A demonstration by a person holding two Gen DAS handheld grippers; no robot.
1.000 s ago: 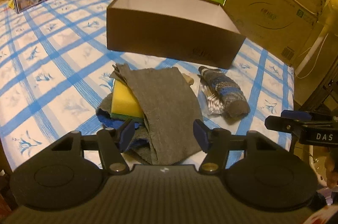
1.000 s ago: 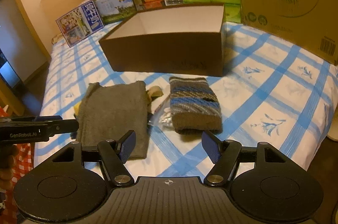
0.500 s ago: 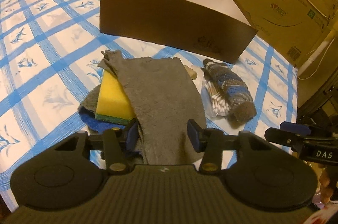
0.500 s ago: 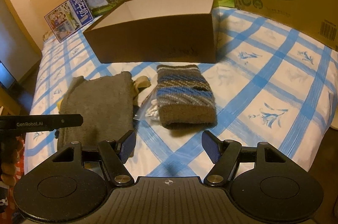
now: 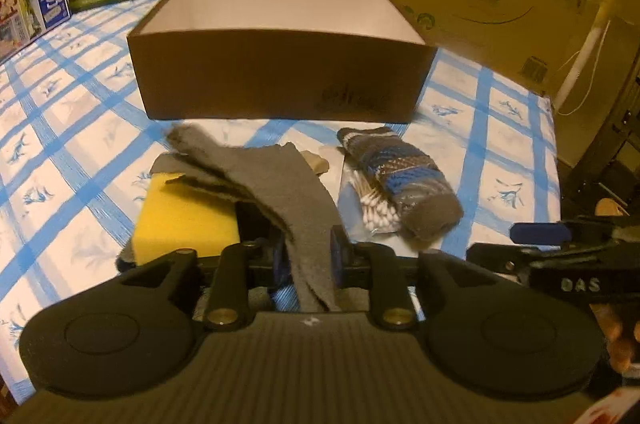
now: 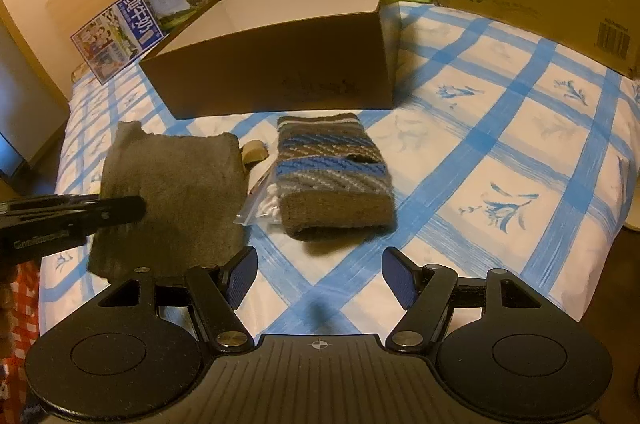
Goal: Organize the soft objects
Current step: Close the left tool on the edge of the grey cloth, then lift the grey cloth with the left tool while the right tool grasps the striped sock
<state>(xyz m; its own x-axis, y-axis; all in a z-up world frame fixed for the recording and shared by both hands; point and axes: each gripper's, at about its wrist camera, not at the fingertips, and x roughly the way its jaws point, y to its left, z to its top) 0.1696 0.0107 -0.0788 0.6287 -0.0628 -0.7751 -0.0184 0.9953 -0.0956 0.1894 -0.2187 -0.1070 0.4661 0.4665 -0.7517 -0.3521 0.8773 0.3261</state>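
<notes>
Where it enters left view, right claw (image 5: pixel 540 233) reads "DAS".

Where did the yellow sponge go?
In the left wrist view, the yellow sponge lies on the bed left of the striped knit piece, partly under the grey cloth, in front of the brown box.

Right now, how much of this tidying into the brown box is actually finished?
Nothing looks done: the visible part of the brown box shows only bare white walls. In hand: the left gripper has just been closing on the grey cloth. Left: the yellow sponge, the striped knit piece and the cotton swab bag. The right gripper hovers open, empty.
</notes>
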